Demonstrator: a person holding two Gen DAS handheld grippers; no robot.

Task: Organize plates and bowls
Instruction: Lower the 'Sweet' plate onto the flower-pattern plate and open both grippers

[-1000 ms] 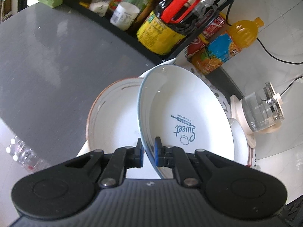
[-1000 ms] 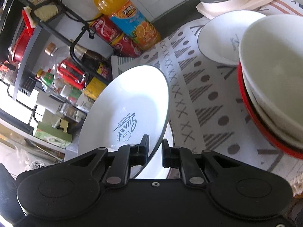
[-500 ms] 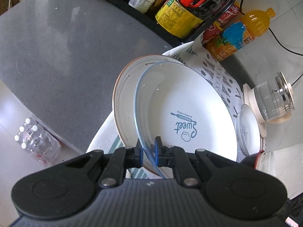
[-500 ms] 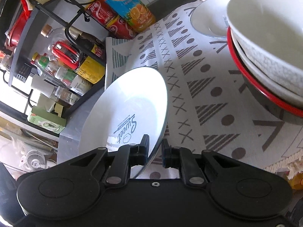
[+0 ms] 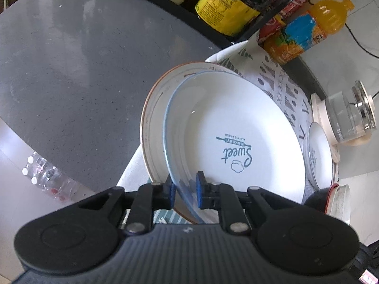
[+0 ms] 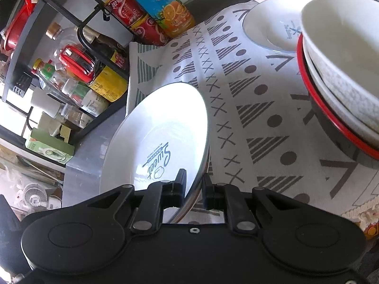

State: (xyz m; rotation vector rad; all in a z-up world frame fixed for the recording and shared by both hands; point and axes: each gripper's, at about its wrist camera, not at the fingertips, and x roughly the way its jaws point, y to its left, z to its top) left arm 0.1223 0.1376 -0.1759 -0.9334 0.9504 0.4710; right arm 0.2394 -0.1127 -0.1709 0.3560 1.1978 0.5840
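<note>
A dark grey counter fills the left of the left wrist view and lies bare up to its curved edge, beyond which a pale floor with a pack of water bottles shows far below. A patterned cloth covers the rest of the surface; its middle is open, with a black wire rack of sauce bottles, red cans and an orange juice bottle along the far edge, and a glass kettle on its base near a small white plate. At the right edge of the right wrist view a stack of bowls sits in a red-rimmed black bowl, close to the open stretch of cloth. The white plate printed "Sweet" lies at the cloth's corner, nested on a larger brown-rimmed plate whose rim shows past it. The left gripper points steeply down, its jaws opening, the blue-edged rim between the pads with a gap on the right-hand one. The right gripper, also angled down, has its jaws set narrowly about the opposite rim; whether they pinch it I cannot tell.
</note>
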